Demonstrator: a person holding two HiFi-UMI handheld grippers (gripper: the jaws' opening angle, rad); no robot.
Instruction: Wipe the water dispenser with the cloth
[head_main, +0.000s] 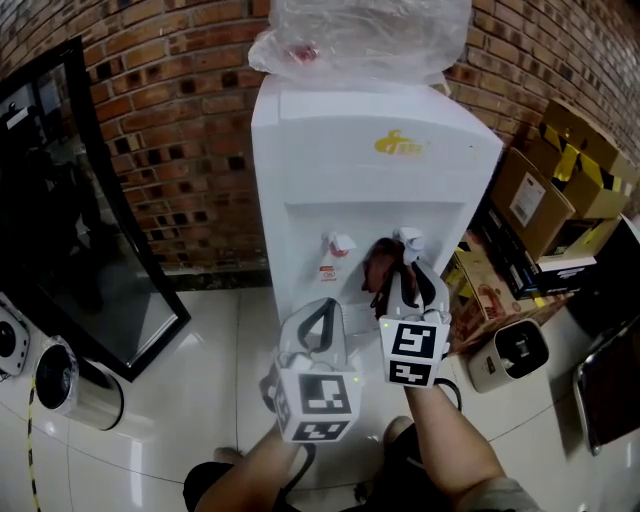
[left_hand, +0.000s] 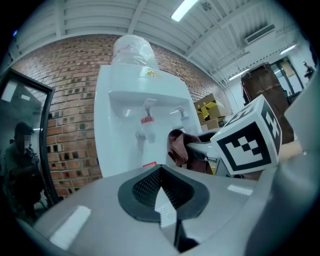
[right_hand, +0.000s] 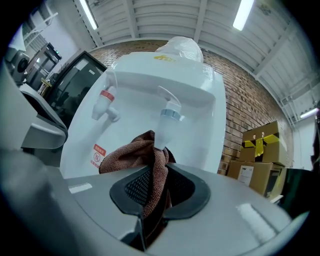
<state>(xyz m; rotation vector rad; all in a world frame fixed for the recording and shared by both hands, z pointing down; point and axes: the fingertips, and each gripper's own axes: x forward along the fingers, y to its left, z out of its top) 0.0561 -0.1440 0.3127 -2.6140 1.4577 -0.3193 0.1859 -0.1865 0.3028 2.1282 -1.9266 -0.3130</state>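
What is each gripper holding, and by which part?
The right gripper pinches the brown terry cloth by a bunched fold, the rest bulging ahead. The left gripper holds nothing, its jaws together.

Dispenser glossy white plastic; cloth brown terry, rough.

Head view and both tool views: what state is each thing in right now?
Left tool: shut, empty.
Right tool: shut on the cloth.
Cloth: bunched, hanging by the blue tap.
Water dispenser: upright, plastic bag over its top.
Cardboard box: closed, taped.
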